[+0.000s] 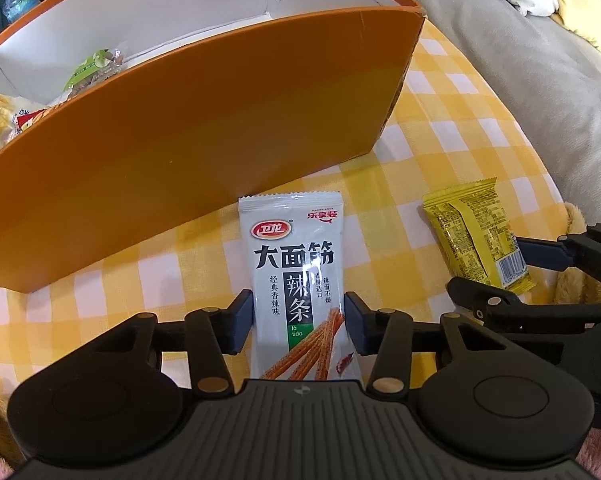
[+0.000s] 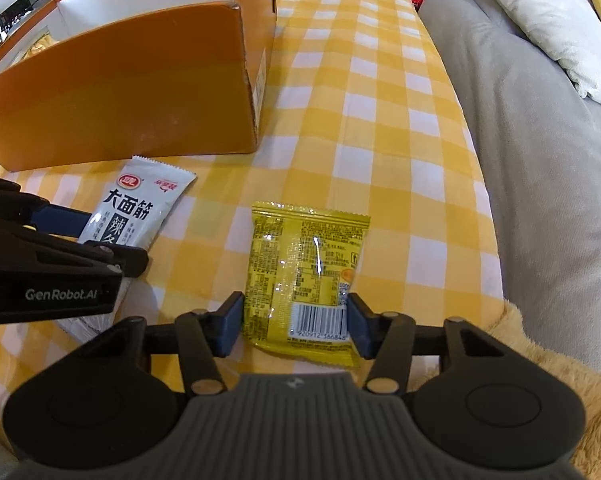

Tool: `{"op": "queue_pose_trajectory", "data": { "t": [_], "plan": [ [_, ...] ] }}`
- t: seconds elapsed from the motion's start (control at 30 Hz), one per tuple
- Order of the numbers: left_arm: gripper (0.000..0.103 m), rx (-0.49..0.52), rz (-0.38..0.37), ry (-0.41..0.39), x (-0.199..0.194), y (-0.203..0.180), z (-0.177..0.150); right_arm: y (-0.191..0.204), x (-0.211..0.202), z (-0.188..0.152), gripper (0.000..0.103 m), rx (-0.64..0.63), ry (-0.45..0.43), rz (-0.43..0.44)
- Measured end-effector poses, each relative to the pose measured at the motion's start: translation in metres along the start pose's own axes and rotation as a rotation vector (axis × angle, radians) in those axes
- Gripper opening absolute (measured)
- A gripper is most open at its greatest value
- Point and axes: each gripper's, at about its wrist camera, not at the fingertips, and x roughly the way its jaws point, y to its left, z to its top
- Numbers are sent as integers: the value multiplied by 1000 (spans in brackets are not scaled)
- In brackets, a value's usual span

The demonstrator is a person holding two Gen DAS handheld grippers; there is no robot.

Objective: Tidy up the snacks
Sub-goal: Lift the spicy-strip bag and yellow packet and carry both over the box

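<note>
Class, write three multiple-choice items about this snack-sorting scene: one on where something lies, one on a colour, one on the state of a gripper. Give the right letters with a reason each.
1. Where does the white spicy-strip packet lie?
A. inside the orange box
B. on the checked cloth in front of the orange box
C. on the sofa

2. What colour is the packet between the fingers of the right hand-held gripper?
A. yellow
B. blue
C. red

3. How does the left hand-held gripper stand?
A. shut on nothing
B. out of view
C. its fingers flank the white packet on both sides

Answers:
1 B: the packet lies flat on the checked cloth, just short of the orange box wall.
2 A: the yellow packet, barcode side up, sits between those fingers.
3 C: a blue pad shows at each edge of the packet; whether they press it cannot be told.
</note>
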Motion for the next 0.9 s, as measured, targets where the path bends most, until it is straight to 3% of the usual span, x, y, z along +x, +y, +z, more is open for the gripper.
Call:
{"op": "queue_pose_trajectory", "data": {
  "t": [0.37, 0.9],
  "plan": [
    [54, -12, -59, -57, -41, 4, -11, -1, -23, -2, 52, 32, -58, 5],
    [54, -27, -112, -308, -144, 25, 0, 22, -108, 21, 52, -9, -282, -10]
  ]
}}
